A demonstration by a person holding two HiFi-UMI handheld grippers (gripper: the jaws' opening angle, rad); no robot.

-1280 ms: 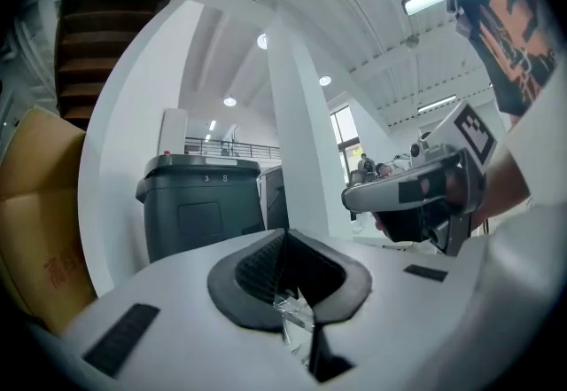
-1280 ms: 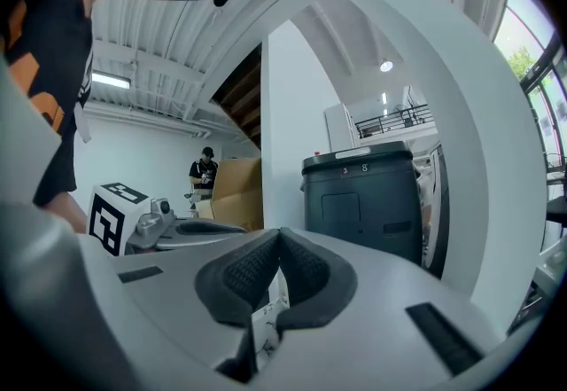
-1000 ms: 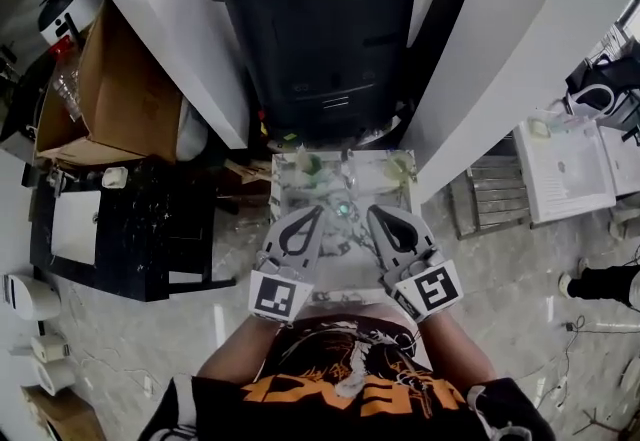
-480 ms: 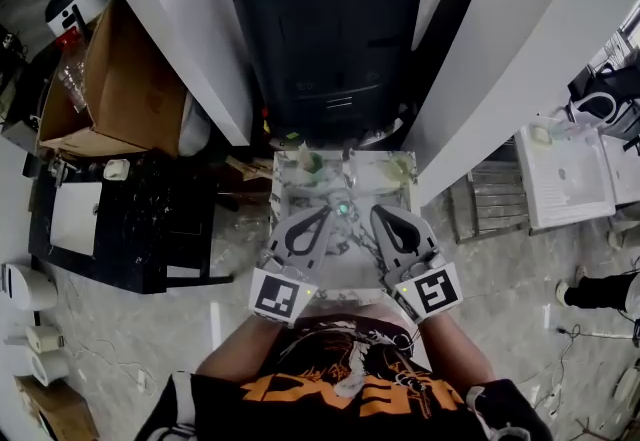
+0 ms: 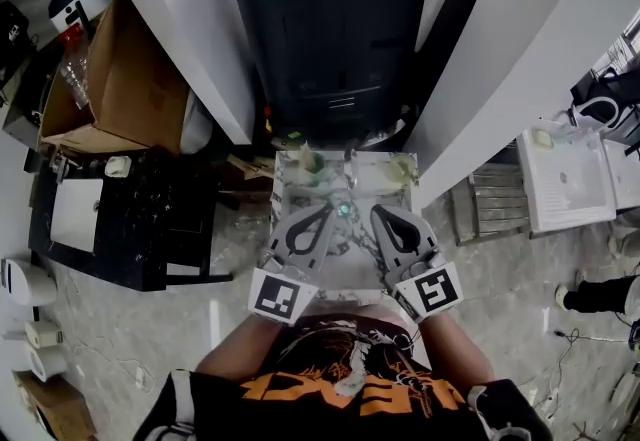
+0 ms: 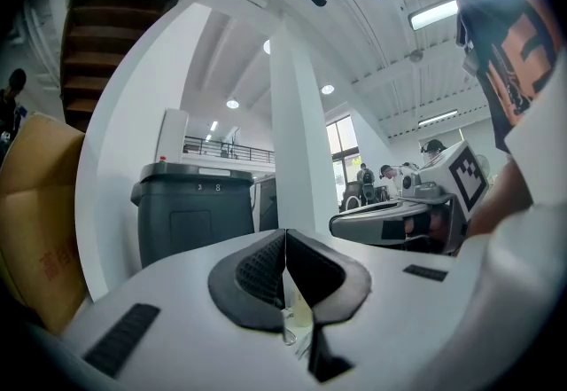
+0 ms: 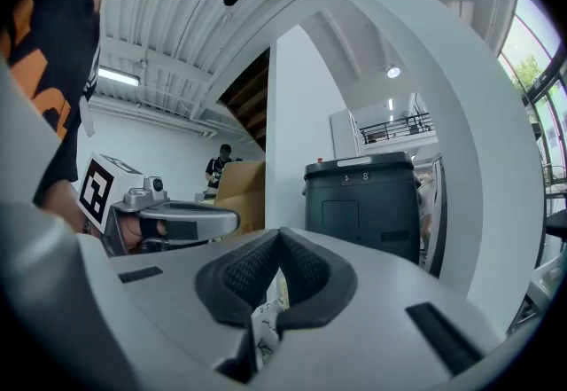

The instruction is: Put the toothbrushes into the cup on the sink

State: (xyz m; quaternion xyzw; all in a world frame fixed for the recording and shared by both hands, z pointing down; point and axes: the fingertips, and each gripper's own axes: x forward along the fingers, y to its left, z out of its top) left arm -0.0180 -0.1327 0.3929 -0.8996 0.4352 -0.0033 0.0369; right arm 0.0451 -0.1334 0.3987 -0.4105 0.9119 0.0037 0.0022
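Note:
A small marble-patterned sink top (image 5: 390,184) lies right in front of me in the head view. On it are pale greenish items (image 5: 310,164) at the back left, another (image 5: 402,166) at the back right, and a small teal-tinted thing (image 5: 341,207) between the gripper tips. I cannot tell which is a cup or a toothbrush. My left gripper (image 5: 318,213) and right gripper (image 5: 379,215) hover side by side over the near half, both level and shut with nothing held. In the gripper views the left gripper (image 6: 284,243) and right gripper (image 7: 280,238) have their pads pressed together.
A tall black bin (image 5: 335,24) stands just behind the sink top between two white pillars (image 5: 190,39). A cardboard box (image 5: 120,79) and a black table (image 5: 130,219) are on the left. A white board (image 5: 565,169) lies on the right.
The head view has drifted slightly. Both grippers stay shut and in the same spot over the sink top.

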